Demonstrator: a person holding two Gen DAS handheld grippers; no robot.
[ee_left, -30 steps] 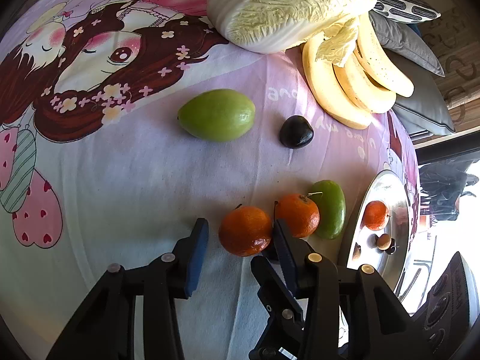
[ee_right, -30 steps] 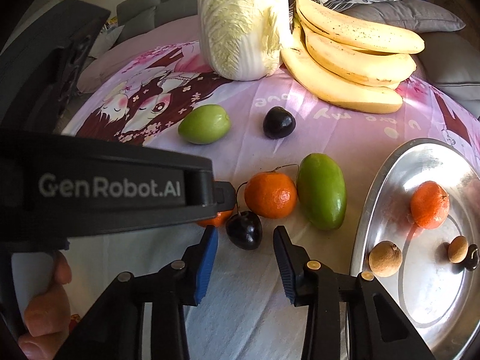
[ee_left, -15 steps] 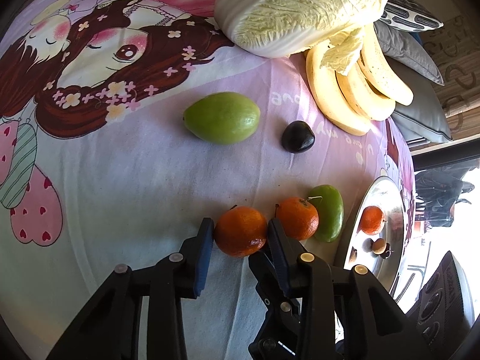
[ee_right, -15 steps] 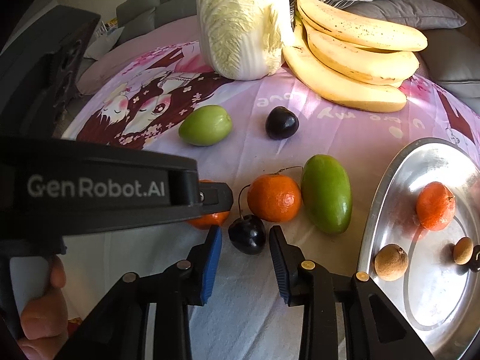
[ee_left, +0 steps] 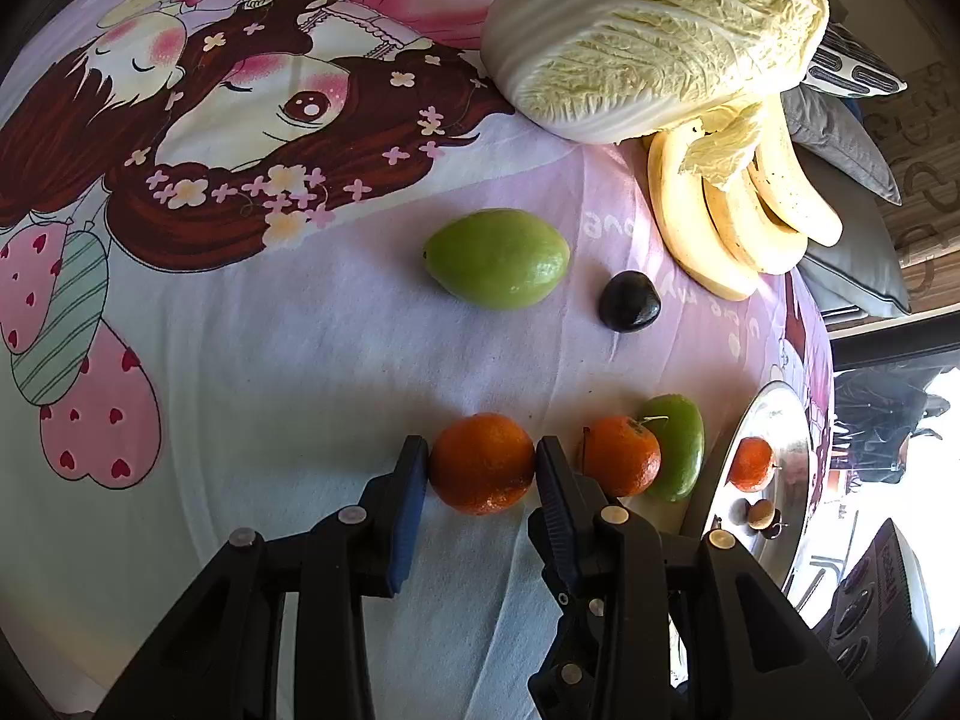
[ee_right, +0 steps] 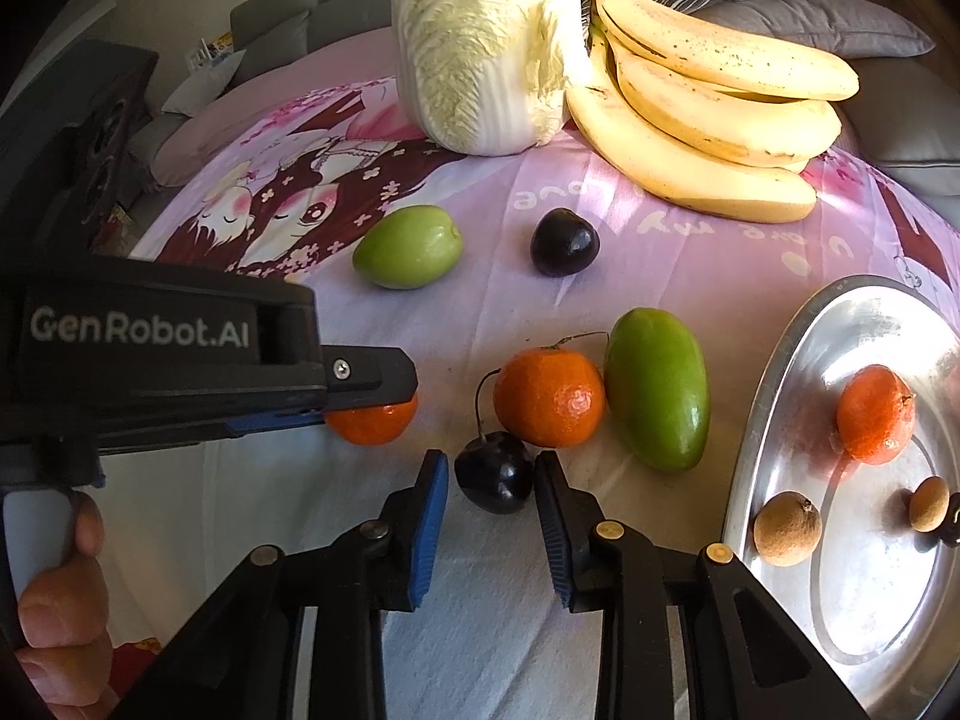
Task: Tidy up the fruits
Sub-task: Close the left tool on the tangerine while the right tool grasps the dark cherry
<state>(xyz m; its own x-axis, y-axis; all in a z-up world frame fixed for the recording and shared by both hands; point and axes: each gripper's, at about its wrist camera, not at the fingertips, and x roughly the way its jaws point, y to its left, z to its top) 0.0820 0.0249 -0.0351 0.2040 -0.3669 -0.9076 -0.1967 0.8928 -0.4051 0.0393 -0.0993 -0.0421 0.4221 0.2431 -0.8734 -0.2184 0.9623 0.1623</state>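
Now, in the left wrist view, the left tool [ee_left: 482, 468] has drawn its jaws in around the nearest orange [ee_left: 482, 463]; a second ago they stood clearly wider with the fruit between them, and now both pads touch its sides, so it is clamped though not yet lifted off the bedsheet [ee_left: 270, 360]. A second orange [ee_left: 621, 455] and a green mango [ee_left: 678, 445] lie just to its right, with the steel tray [ee_left: 774, 414] at the far right. In the right wrist view, the right tool [ee_right: 491, 483] has just been closing on the dark cherry [ee_right: 495, 471]: the left pad looks just beside the cherry, the right pad about touching, so I judge the grip nearly made rather than firm. The tray [ee_right: 774, 372] on the right already holds an orange and small brown fruits. Both picks seem ready to carry rightward to the tray.
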